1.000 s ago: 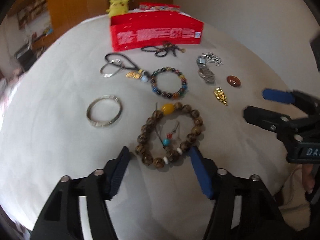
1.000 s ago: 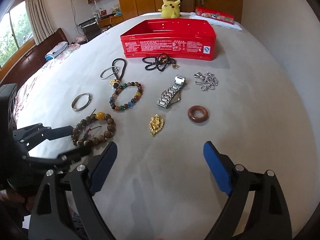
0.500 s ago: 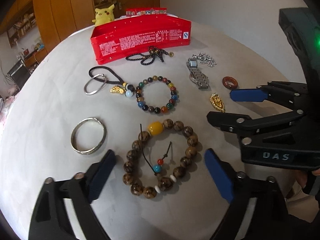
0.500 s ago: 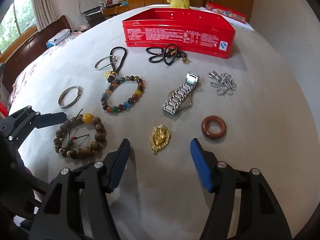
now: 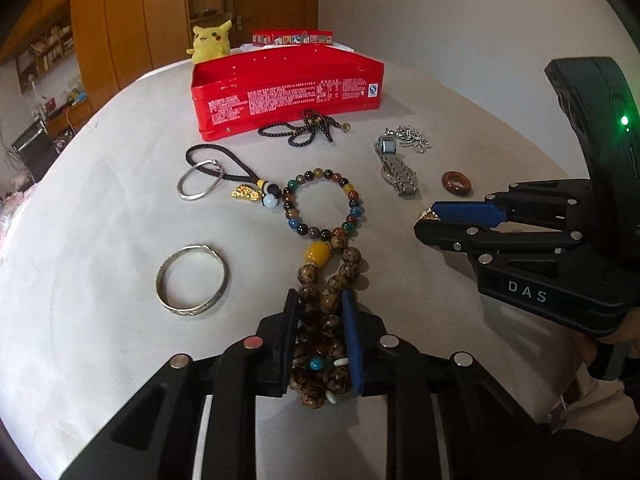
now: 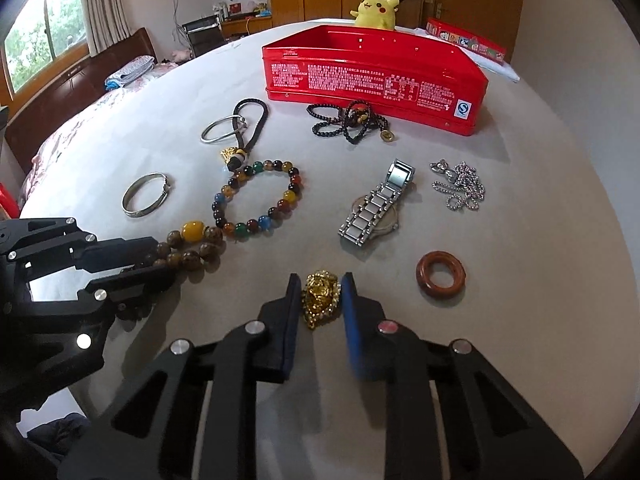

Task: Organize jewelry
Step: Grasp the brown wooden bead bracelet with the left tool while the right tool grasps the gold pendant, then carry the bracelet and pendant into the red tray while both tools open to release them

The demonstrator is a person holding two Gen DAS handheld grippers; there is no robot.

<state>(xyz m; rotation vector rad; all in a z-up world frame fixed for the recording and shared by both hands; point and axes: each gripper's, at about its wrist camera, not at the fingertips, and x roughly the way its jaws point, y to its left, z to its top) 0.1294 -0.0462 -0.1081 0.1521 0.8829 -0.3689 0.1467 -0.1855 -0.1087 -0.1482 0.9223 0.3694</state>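
Pointing steeply down at the white tabletop (image 5: 100,240), the left gripper (image 5: 320,308) has just been closing; its pads now squeeze the wooden bead bracelet (image 5: 332,276) into a narrow bunch, the yellow bead at its far end lying nearer the red tin (image 5: 288,92). Left of that grip lies the silver bangle (image 5: 194,280), well short of the tin. The multicoloured bead bracelet (image 5: 324,204) sits between the held bracelet and the tin, touching the former. Further right, the right gripper (image 6: 320,292), tilted down likewise, has also just been closing and is clamped on the gold pendant (image 6: 320,298). The watch (image 6: 376,208) lies between pendant and tin; the brown ring (image 6: 440,274) rests just right of the pendant.
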